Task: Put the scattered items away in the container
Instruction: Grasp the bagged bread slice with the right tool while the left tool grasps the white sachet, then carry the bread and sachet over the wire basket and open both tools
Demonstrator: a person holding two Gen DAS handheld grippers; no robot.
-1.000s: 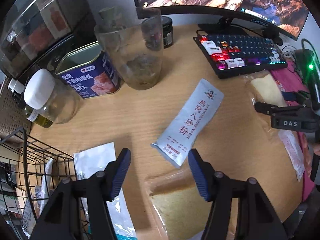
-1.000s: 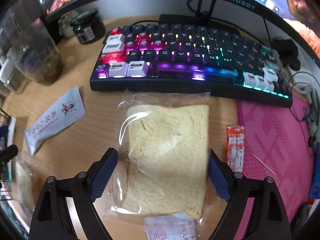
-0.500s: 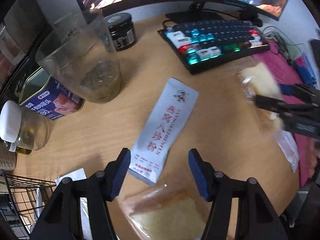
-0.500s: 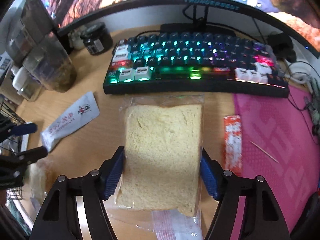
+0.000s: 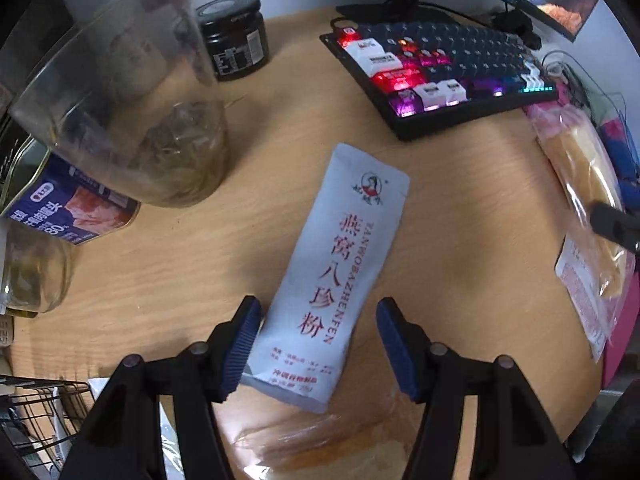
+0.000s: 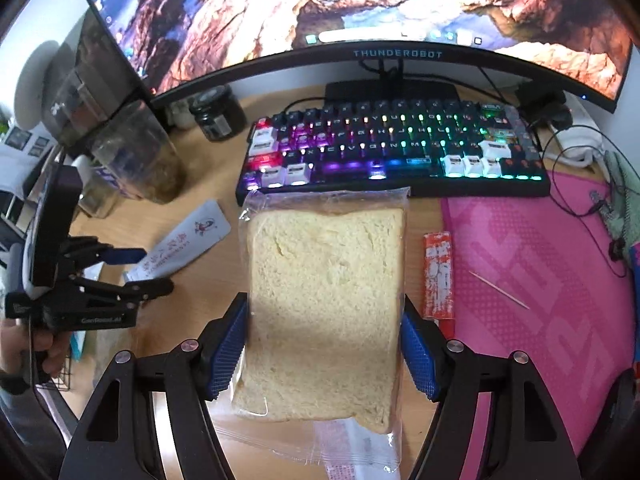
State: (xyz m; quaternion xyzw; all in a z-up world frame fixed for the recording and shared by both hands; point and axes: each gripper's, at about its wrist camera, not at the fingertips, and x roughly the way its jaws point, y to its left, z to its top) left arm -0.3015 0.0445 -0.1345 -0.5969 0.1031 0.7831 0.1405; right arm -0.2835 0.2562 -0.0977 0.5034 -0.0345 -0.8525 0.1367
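Right tool [image 6: 324, 348] clamped on a bagged slice of bread [image 6: 324, 292], both blue pads pressed against the sides of the clear wrapper; the slice is lifted, its top edge level with the front of the backlit keyboard [image 6: 396, 152]. Same bread shows at the right edge of the left wrist view [image 5: 588, 184], hanging above the worktop [image 5: 460, 216]. Left tool [image 5: 316, 346] open, jaws spread either side of the lower end of a pale blue sachet [image 5: 336, 272] with red Chinese print; left pad just beside the sachet's edge, right pad apart from it. Sachet lies flat on the worktop, long axis running away from the tool and tilted slightly right. From the right wrist view the left tool [image 6: 134, 270] sits over the sachet [image 6: 180, 244], held by a hand [image 6: 36, 354] at the lower left. A second bagged bread slice [image 5: 332, 444] lies at the near edge, below the sachet and touching its lower end. Black wire basket [image 5: 36, 412] at lower left of the left view, a white packet [image 5: 100, 388] just beside it. Back left: tall clear jar [image 5: 132, 108], blue meat tin [image 5: 68, 204] behind it, small black-lidded jar [image 5: 234, 38], glass bottle [image 5: 32, 272] at the far left. Orange-and-white sachet [image 6: 438, 276] lies along the edge of the pink mat [image 6: 540, 280]; a toothpick [image 6: 500, 290] rests on the mat. Monitor [image 6: 360, 8] stands behind the keyboard.
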